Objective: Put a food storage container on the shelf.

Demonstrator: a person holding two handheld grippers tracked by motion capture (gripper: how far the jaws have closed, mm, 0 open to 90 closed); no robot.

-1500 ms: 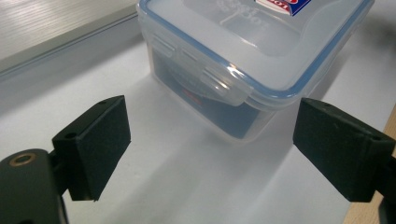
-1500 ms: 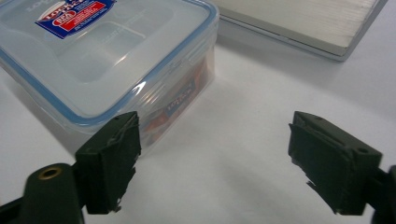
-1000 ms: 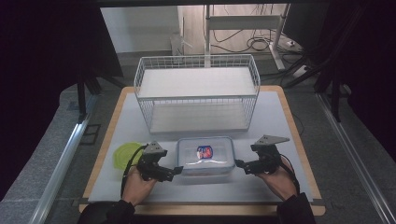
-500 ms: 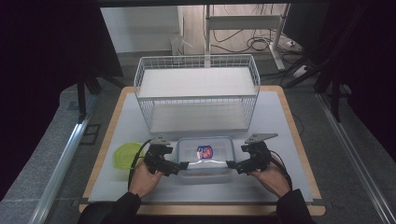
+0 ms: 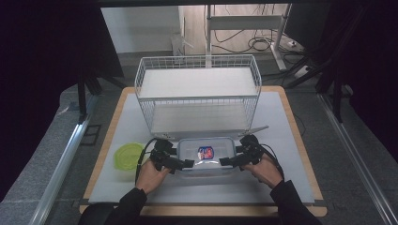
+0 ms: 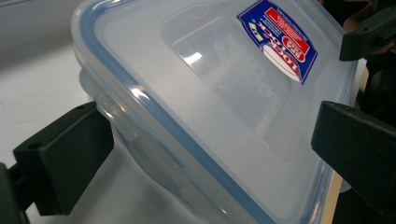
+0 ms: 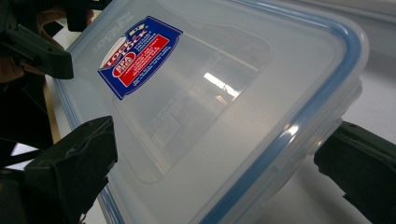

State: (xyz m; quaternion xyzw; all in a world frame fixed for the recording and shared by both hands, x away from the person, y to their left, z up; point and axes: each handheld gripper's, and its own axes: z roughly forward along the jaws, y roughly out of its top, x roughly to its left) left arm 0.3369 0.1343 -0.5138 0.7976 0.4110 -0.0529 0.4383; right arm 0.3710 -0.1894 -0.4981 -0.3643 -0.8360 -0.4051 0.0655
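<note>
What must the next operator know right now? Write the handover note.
Left gripper: open, jaws have just been opening; the container's left end sits between them, unclamped.
Right gripper: open, jaws have just been opening; the right end sits between them, unclamped.
Clear lidded container: on the white mat, in front of the wire basket.
Done: both grippers set at its ends.
Left: grip and lift, probably into the basket.

A red-and-blue sticker (image 7: 140, 53) in the upper left of the right gripper view reads "LOCK & LOCK" on the clear container lid (image 7: 243, 93) (the same words stand embossed faintly beside it, smaller print illegible).
</note>
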